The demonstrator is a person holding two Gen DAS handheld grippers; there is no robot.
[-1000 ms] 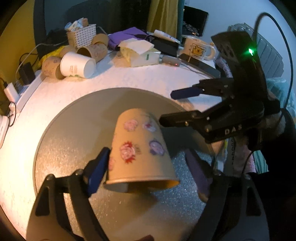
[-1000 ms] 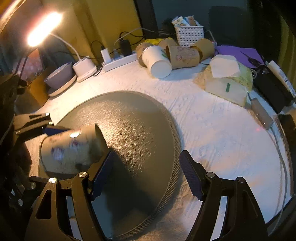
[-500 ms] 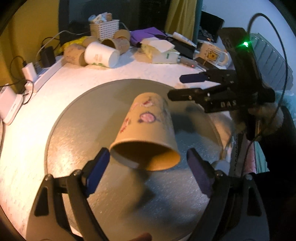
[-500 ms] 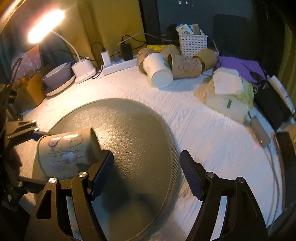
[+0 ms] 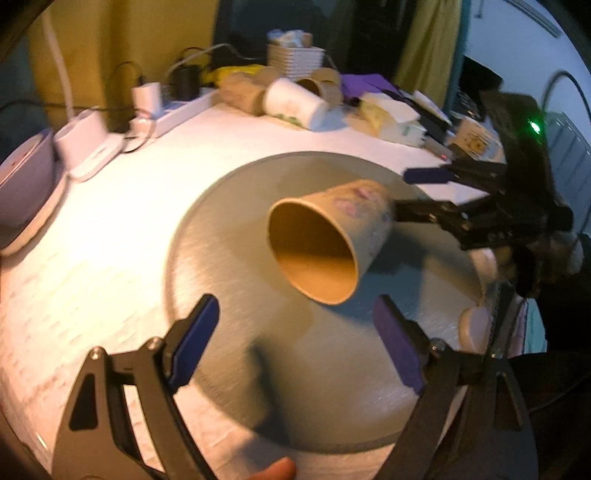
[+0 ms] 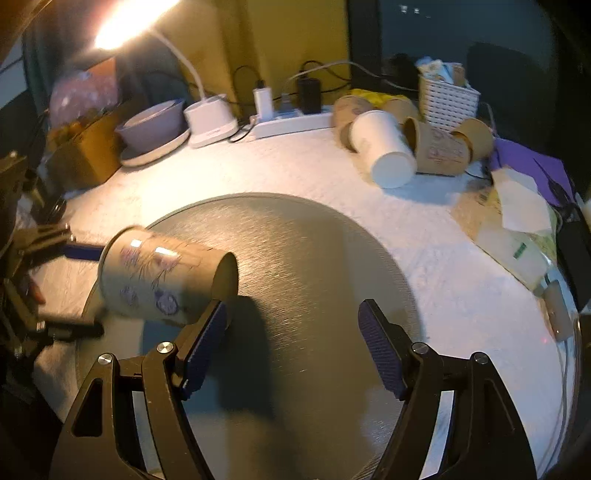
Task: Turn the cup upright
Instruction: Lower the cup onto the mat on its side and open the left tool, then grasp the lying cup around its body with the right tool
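Cup (image 5: 325,240) is seen lying on its side over the grey round mat (image 5: 229,221), mouth turned toward the left wrist camera, base pointing at the right gripper (image 5: 406,192). Whether it is resting on the mat or just above it cannot be told; a shadow is cast below it.

Left gripper (image 5: 295,332): jaws are spread wide, nothing is held; both blue pads are well clear of the cup rim. In the right wrist view the same gripper (image 6: 79,288) is seen at the far left, one finger above and one below the cup's mouth end, apart from it.

Right gripper (image 6: 291,339): jaws are wide apart, nothing is clamped. The cup (image 6: 162,280) base is sitting just beside the left finger (image 6: 203,343); contact cannot be confirmed. From the left view, one finger is seen next to the cup base, the other behind it.

Behind the mat (image 6: 314,258): a white cup (image 6: 384,147) and brown cups are lying on the white table (image 6: 295,170) by a basket (image 6: 447,99). The lamp (image 6: 122,18) is lit.
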